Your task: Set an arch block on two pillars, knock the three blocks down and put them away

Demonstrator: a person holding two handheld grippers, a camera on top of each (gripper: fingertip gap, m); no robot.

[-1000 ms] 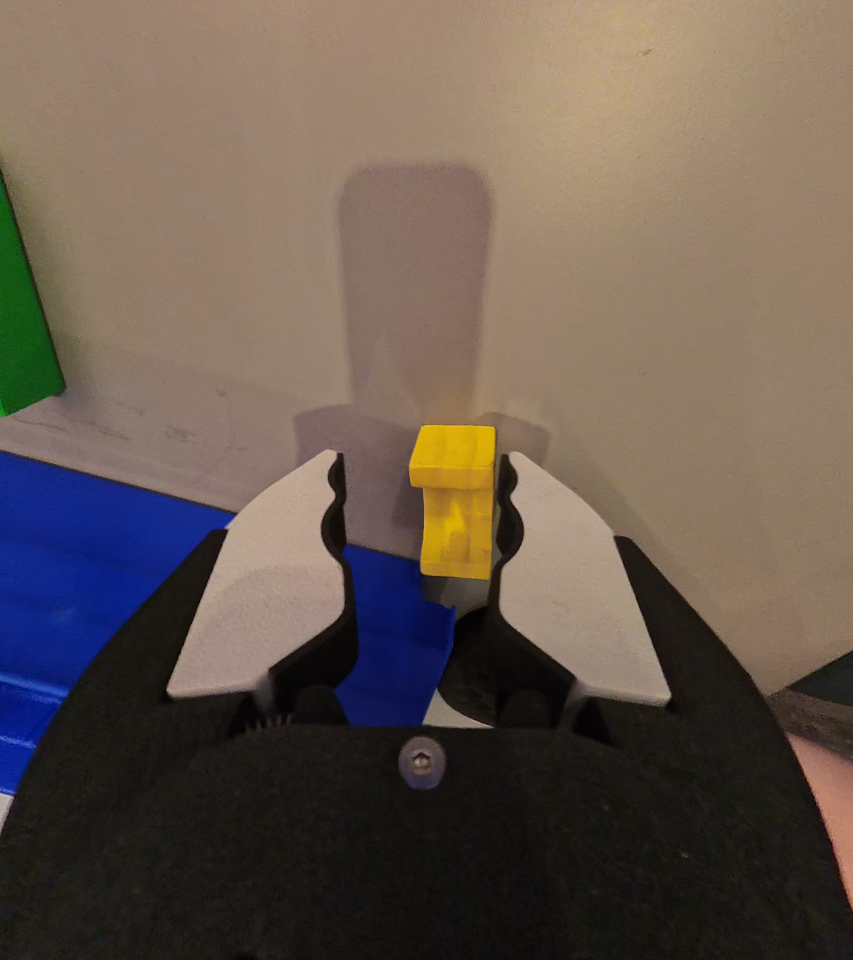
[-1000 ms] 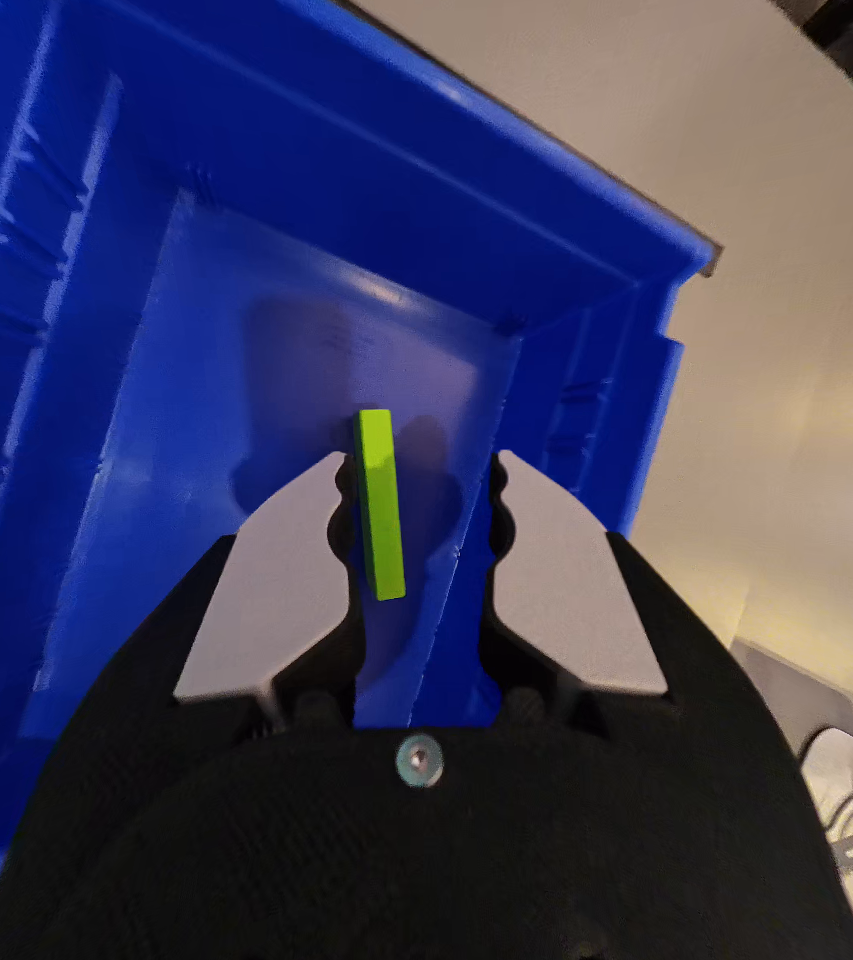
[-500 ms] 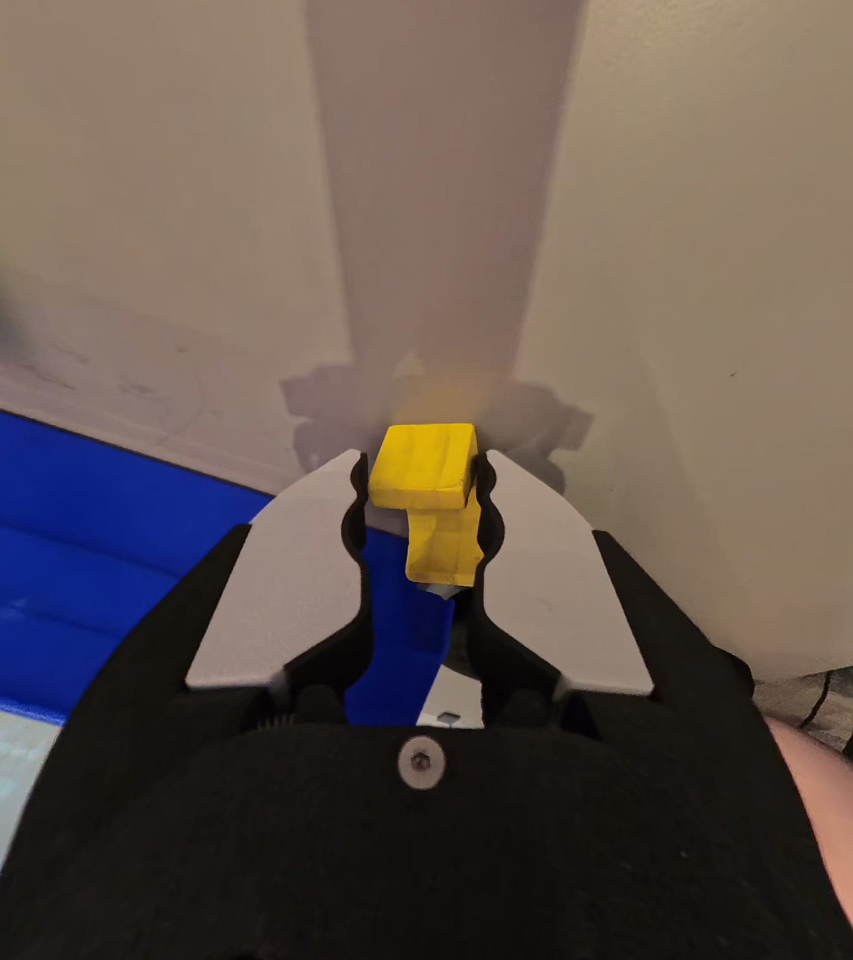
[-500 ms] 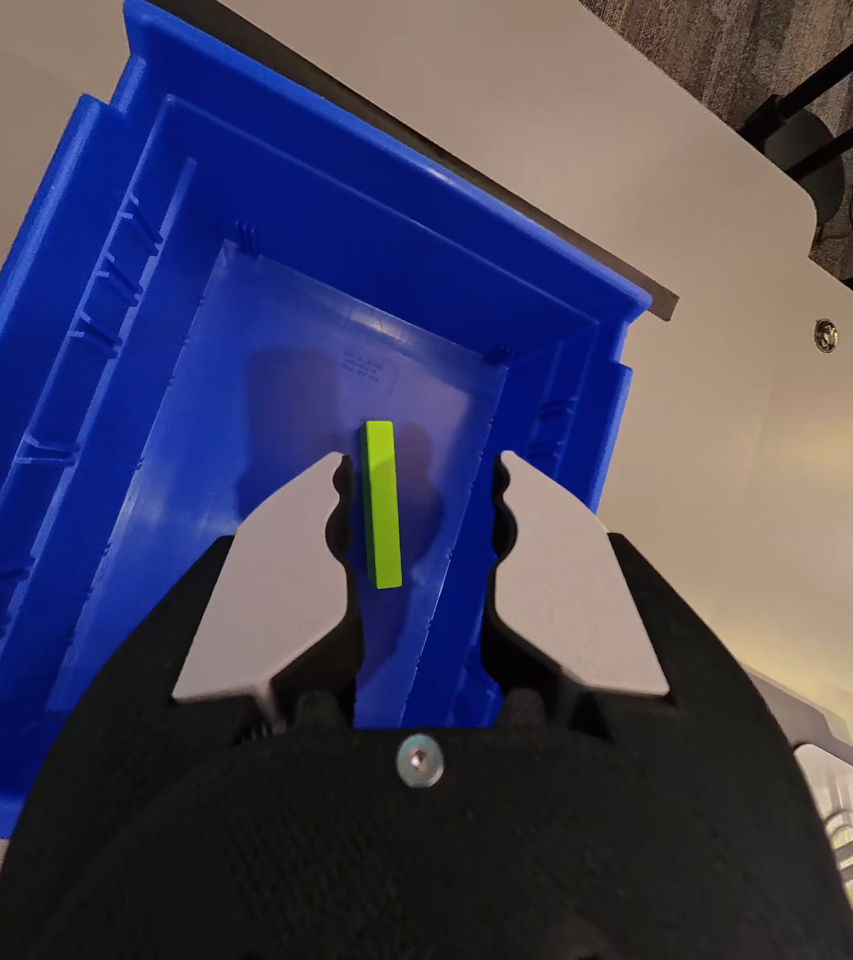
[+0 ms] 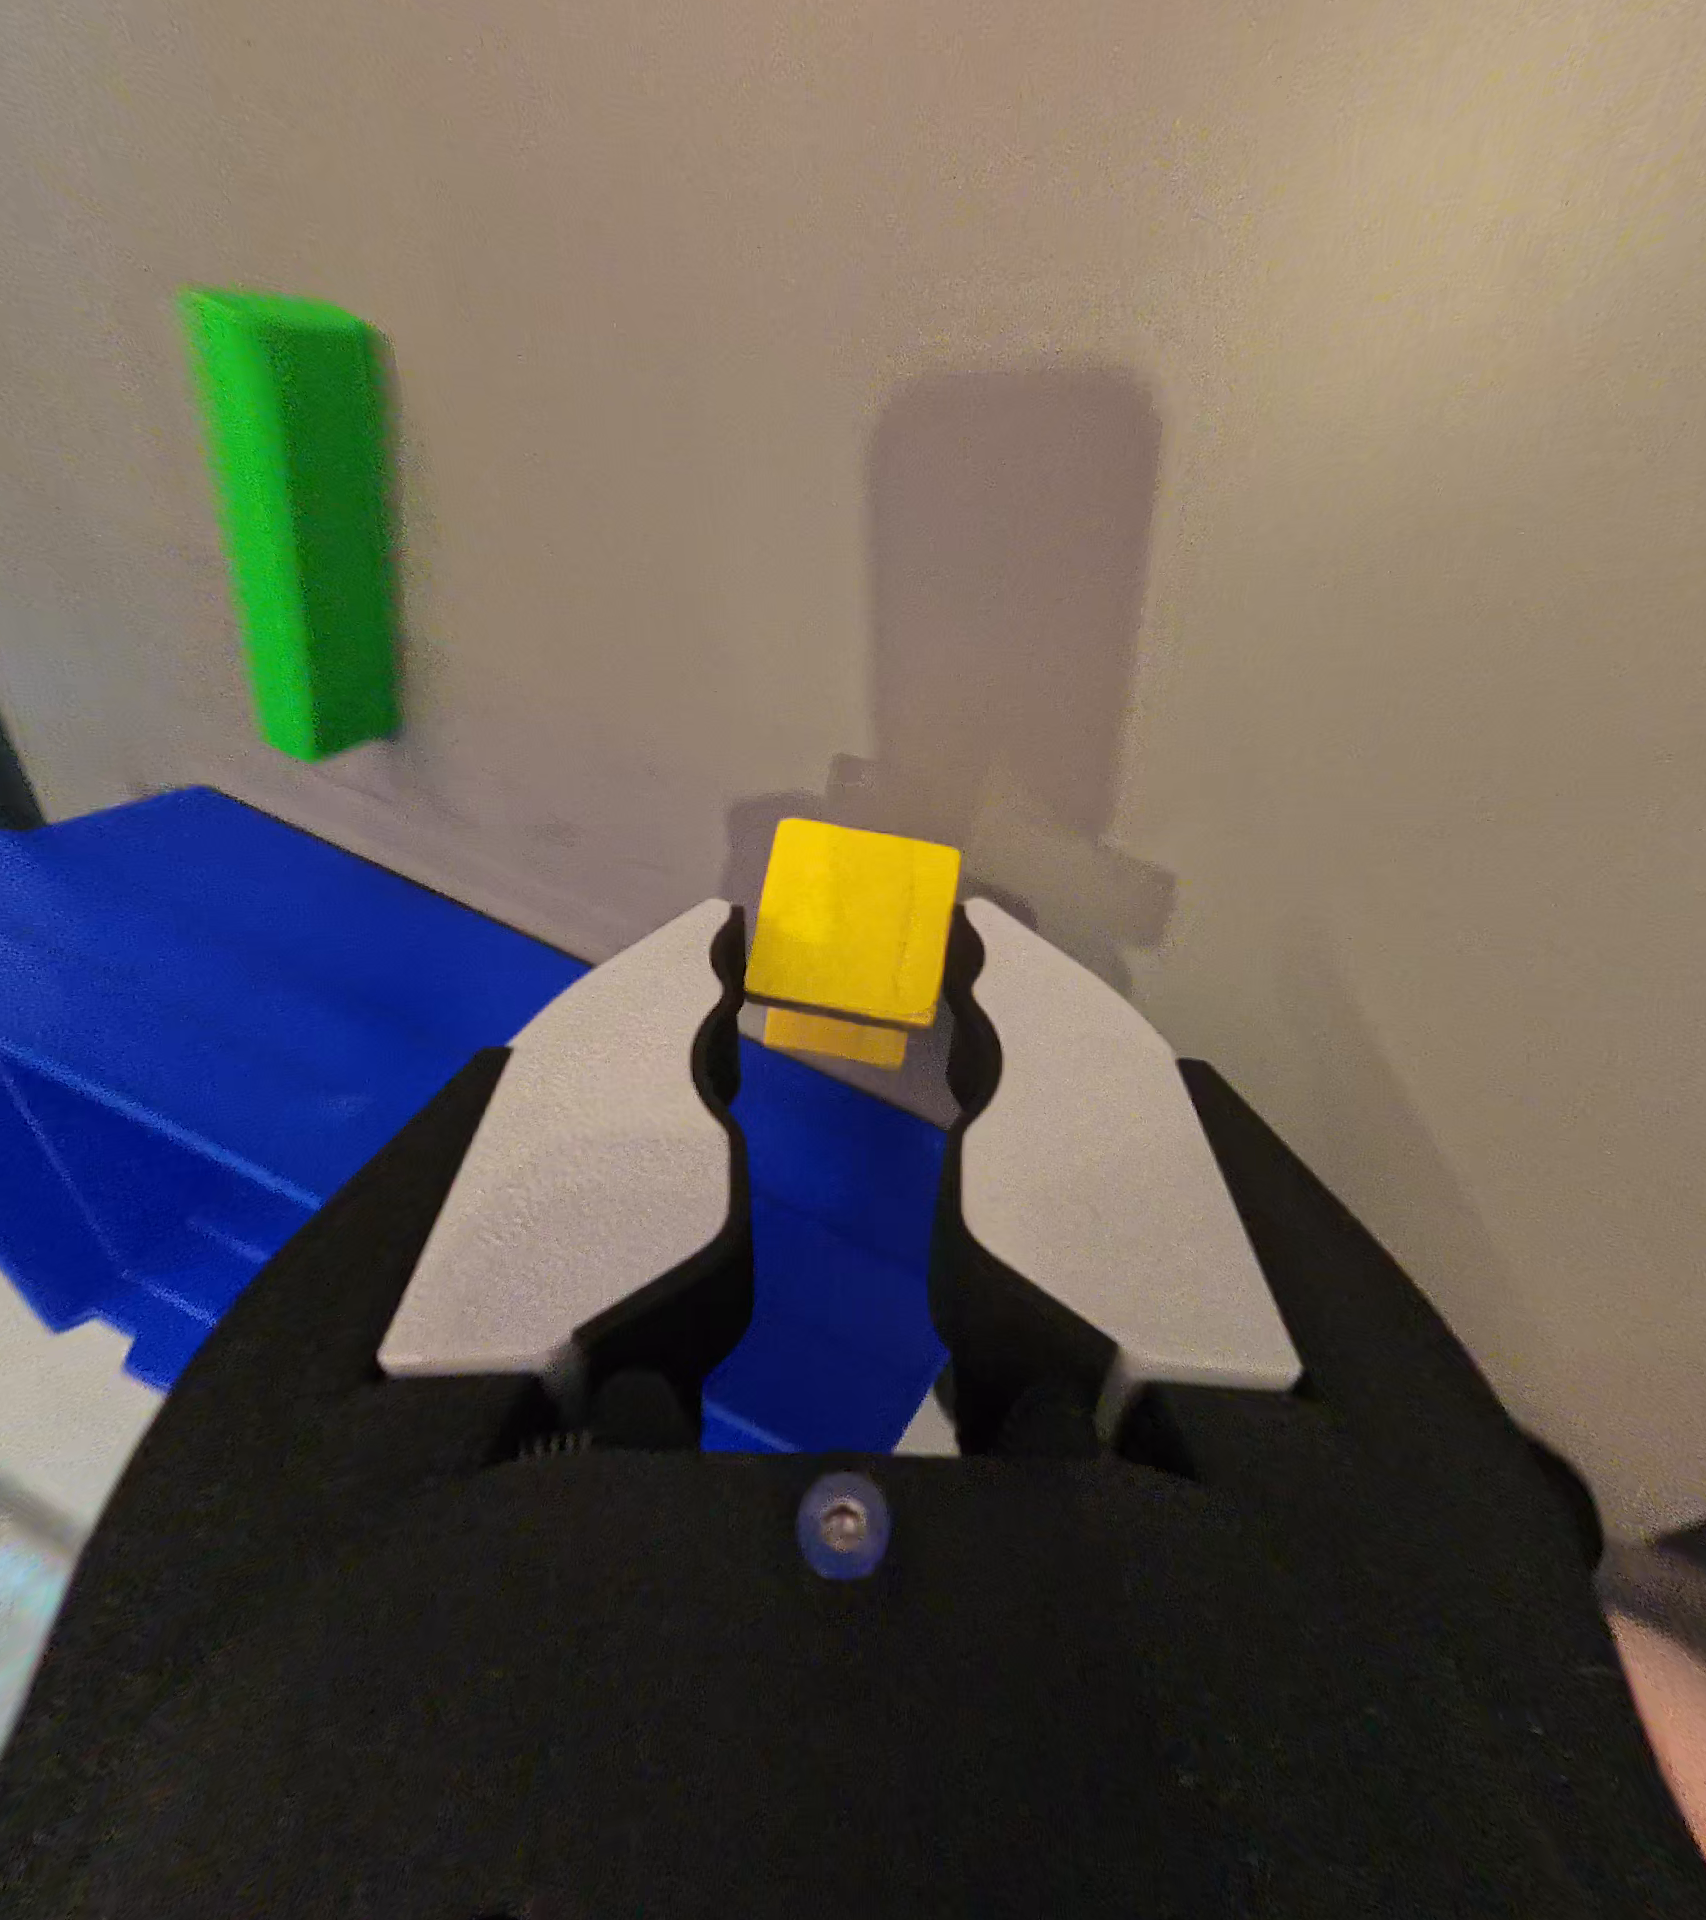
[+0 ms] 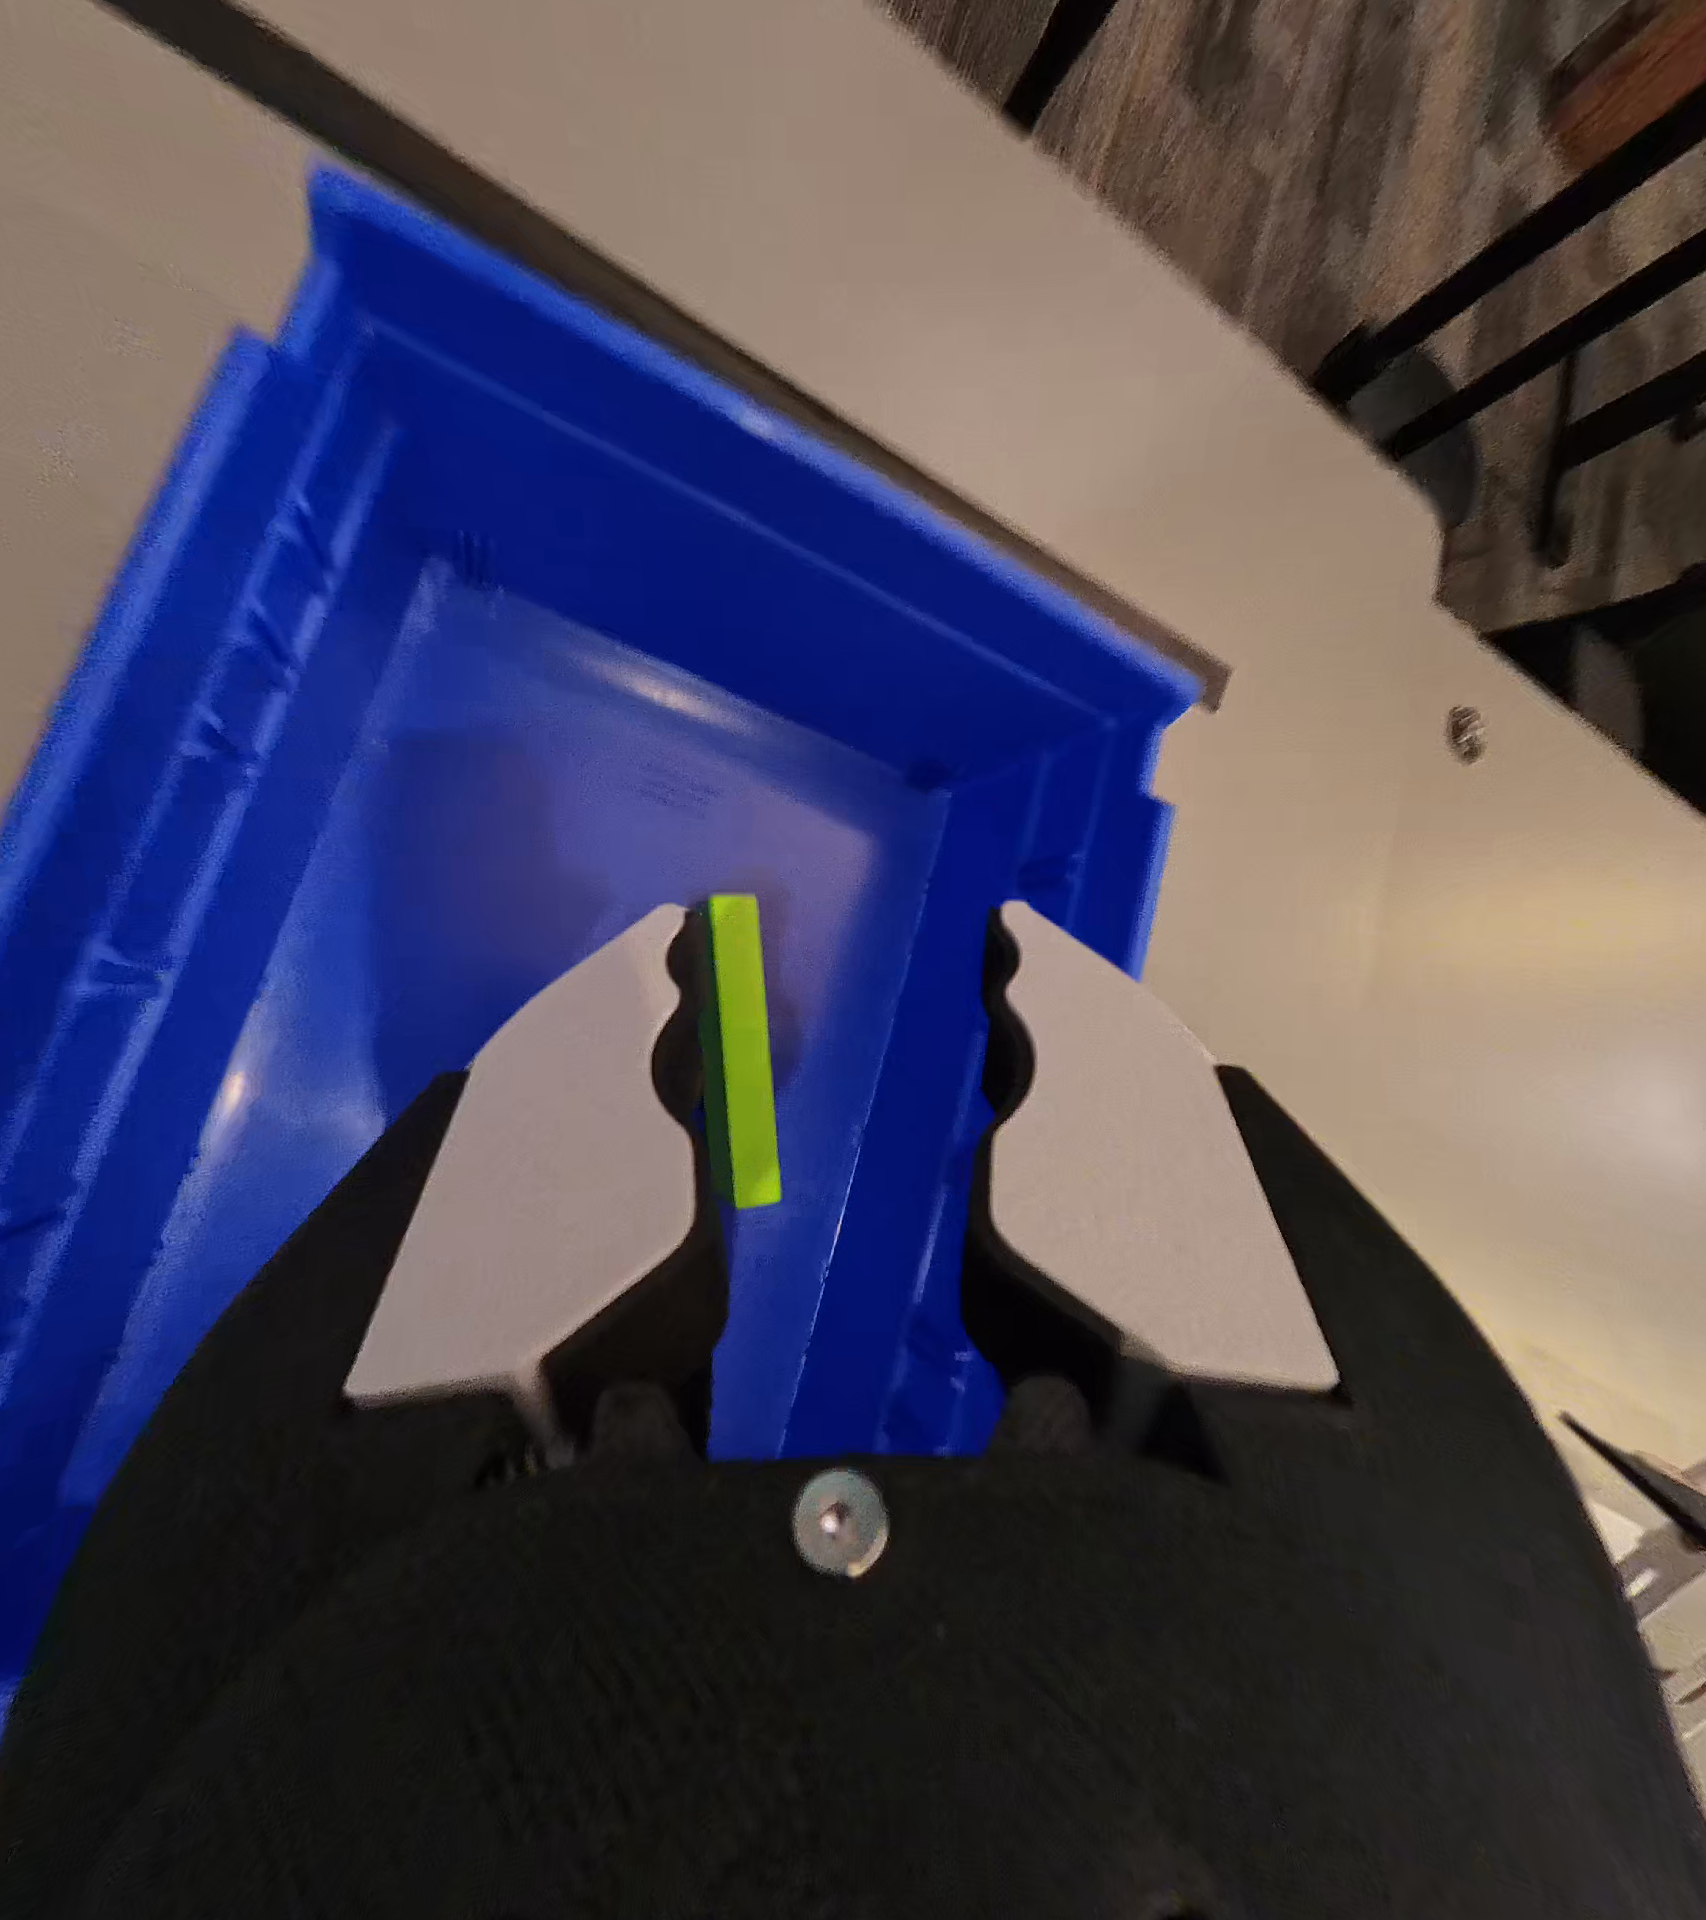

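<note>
Left wrist view: your left gripper (image 5: 847, 914) clamps the yellow block (image 5: 851, 928) at frame centre, above the blue bin (image 5: 153, 997); a green block (image 5: 303, 520) lies on the tabletop (image 5: 1451, 520) upper left. Right wrist view: your right gripper (image 6: 836, 920) is spread over the bin, a lime block (image 6: 743, 1049) against its left finger.

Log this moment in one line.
left gripper: shut on yellow block | right gripper: open above blue bin, lime block between jaws | green block: table

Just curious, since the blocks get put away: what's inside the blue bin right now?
The right wrist view shows the blue bin's floor mostly bare. A lime green block shows against the right gripper's left finger, over the floor; the jaws are open. The gripper's body hides the bin's near end.
</note>
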